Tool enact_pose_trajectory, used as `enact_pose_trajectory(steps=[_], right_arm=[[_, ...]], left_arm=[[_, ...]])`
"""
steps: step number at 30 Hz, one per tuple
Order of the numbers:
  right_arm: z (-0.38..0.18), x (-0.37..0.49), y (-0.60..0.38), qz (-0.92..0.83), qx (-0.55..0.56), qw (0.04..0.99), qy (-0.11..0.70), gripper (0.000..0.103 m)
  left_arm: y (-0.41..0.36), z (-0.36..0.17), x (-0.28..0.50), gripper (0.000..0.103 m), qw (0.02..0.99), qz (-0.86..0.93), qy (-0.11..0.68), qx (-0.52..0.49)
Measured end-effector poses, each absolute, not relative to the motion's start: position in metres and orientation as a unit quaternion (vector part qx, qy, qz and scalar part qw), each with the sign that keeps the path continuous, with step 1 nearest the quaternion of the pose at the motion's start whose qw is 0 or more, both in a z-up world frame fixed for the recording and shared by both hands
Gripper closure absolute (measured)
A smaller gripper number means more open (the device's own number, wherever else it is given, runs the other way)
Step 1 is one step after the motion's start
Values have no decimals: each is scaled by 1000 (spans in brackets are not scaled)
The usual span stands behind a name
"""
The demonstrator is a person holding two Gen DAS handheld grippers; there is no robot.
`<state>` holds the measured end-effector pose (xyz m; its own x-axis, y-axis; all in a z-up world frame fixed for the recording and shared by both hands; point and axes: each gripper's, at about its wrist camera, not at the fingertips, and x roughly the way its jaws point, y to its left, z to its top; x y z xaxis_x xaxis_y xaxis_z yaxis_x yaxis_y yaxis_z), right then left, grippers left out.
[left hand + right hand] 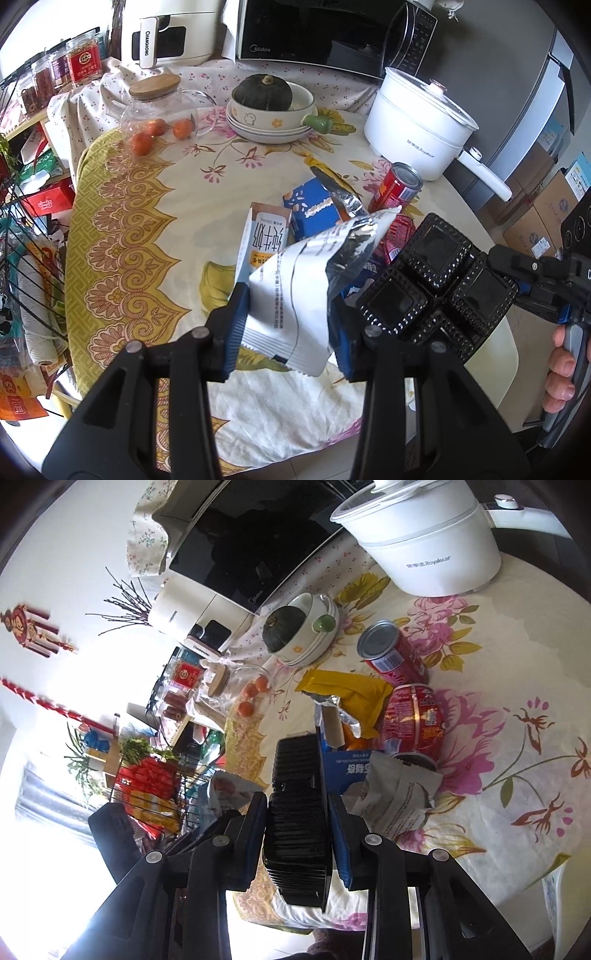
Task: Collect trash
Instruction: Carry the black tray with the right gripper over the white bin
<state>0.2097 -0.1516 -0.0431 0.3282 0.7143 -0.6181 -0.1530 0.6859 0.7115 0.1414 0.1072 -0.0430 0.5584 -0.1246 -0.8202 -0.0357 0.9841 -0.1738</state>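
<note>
My left gripper (290, 306) is shut on a white and silver snack wrapper (295, 280), held just above the flowered tablecloth (147, 229). My right gripper (297, 805) is shut on a black four-compartment plastic tray (295, 812), seen edge-on. In the left wrist view the tray (436, 288) hangs at the right, with the right gripper (517, 291) on its far edge. Behind them on the cloth lie a milk carton (262, 236), a blue box (314, 210), a yellow foil wrapper (351, 690), an upright red can (391, 653) and a crushed red can (417, 716).
A white electric pot (417, 118) stands at the back right. Stacked bowls holding a dark squash (271, 110) and a glass jar with oranges (159, 114) stand further back, before a microwave (314, 33). A wire rack (22, 240) full of packets stands left of the table.
</note>
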Motion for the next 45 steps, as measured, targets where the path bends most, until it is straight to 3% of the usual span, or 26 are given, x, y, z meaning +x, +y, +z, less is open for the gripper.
enact_pose_trajectory(steps=[17, 45], right_arm=[[-26, 211, -242, 212, 278, 808, 473, 70], [-26, 146, -382, 105, 252, 838, 473, 70]], left_arm=[[50, -43, 148, 60, 878, -70, 471, -55], [-131, -63, 143, 60, 853, -198, 483, 27]])
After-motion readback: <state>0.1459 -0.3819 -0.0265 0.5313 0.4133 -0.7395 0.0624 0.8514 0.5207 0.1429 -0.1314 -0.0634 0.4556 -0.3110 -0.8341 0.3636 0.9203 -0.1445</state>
